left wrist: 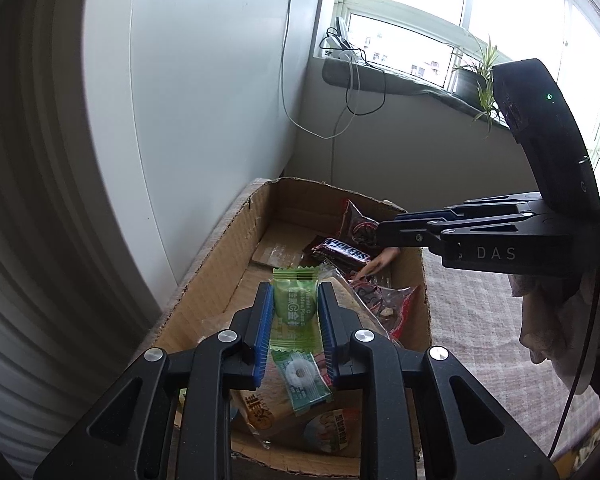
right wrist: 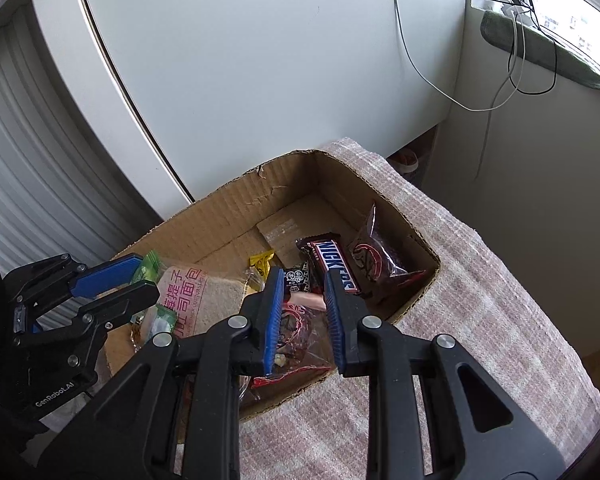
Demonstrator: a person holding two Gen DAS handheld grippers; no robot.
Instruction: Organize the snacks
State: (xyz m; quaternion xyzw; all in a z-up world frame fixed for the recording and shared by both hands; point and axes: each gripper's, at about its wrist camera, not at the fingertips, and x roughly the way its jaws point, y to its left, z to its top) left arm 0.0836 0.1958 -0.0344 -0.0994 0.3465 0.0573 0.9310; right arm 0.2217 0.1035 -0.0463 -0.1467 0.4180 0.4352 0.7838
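A cardboard box (left wrist: 220,256) (right wrist: 220,208) holds several snacks. My left gripper (left wrist: 293,294) is shut on a green candy packet (left wrist: 293,308) and holds it over the near end of the box; it also shows in the right wrist view (right wrist: 140,276). My right gripper (right wrist: 303,280) hangs over the box with a pink sausage-like snack (right wrist: 306,301) between its pads; it appears shut on it. A Snickers bar (right wrist: 334,262) (left wrist: 342,252) and a dark red packet (right wrist: 376,260) lie at the far end. A bread bag (right wrist: 204,300) lies in the middle.
The box stands on a plaid cloth (right wrist: 480,280) next to a white cabinet (right wrist: 260,60). A windowsill (left wrist: 400,80) with cables and a plant (left wrist: 480,76) lies behind. Another green packet (left wrist: 304,380) and a yellow packet (right wrist: 260,264) lie in the box.
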